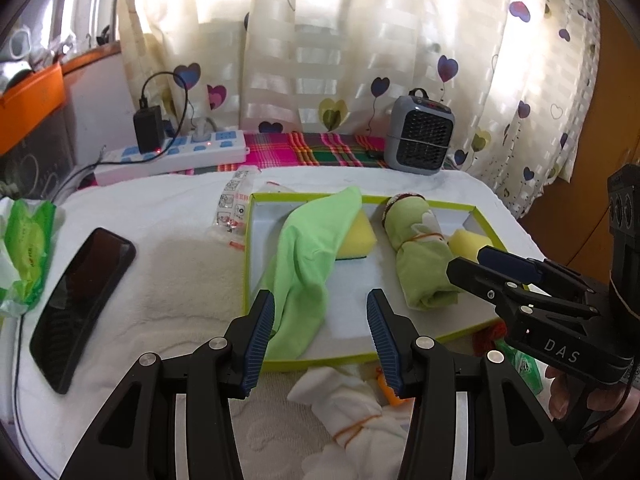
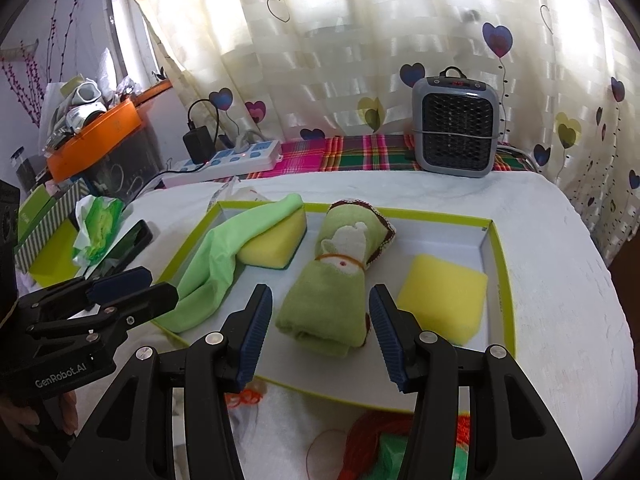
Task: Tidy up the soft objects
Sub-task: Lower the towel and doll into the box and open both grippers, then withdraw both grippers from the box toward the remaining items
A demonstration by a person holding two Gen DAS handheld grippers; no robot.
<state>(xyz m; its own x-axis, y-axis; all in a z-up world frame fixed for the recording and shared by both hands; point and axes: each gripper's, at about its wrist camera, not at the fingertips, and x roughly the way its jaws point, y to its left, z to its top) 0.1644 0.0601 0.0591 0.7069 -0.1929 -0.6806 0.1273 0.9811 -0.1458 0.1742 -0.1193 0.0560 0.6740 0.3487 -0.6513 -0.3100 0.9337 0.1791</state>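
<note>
A shallow white cardboard tray with a lime-green rim lies on a white towel-covered surface and holds the soft things. At its left, a light green cloth drapes over a yellow sponge with a dark green underside, hiding much of that sponge's top and left end; the cloth's lower end spills across the tray's near-left rim. In the middle lies a rolled green towel bound by a thin orange rubber band, its far end showing brown trim. To its right sits a plain yellow sponge block, which in the left wrist view is mostly hidden behind the other tool's fingers.

The left gripper stands open with nothing between its pads; the green cloth's lower end shows beyond its left finger, and I cannot tell whether they touch. The right gripper is about half open, its fingers either side of the rolled towel's near end with a visible gap, gripping nothing.

In front of the tray, partly covered by the left tool, lies a white cloth bundle tied with an orange band. Red-orange yarn and something green beside it are cut off behind the right tool and hard to identify. A black phone lies left of the tray, a crumpled green packet at the edge.
</note>
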